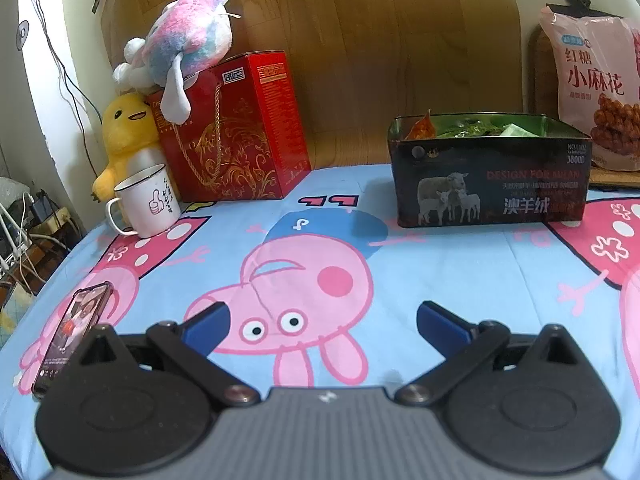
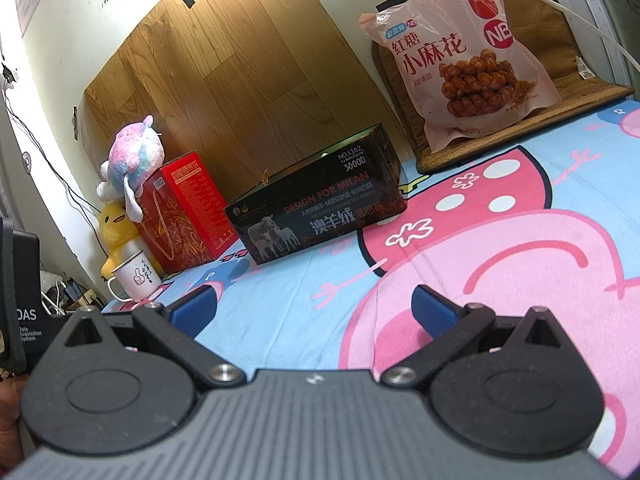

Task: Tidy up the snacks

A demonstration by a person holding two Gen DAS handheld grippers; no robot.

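A dark open box with sheep pictures [image 1: 488, 184] stands on the cartoon sheet at the back right; it holds several small snack packets [image 1: 460, 128], orange and green. It also shows in the right wrist view [image 2: 320, 212], where its inside is hidden. A large pink snack bag [image 1: 596, 88] leans behind it on a mat, seen too in the right wrist view [image 2: 464, 52]. My left gripper [image 1: 320, 320] is open and empty, low over the sheet, well short of the box. My right gripper [image 2: 314, 306] is open and empty, also short of the box.
A red gift box [image 1: 240, 128] with a pastel plush [image 1: 184, 44] on top stands at the back left, beside a yellow plush [image 1: 124, 136] and a white mug [image 1: 148, 200]. A phone [image 1: 72, 332] lies at the left edge. A wood panel backs the scene.
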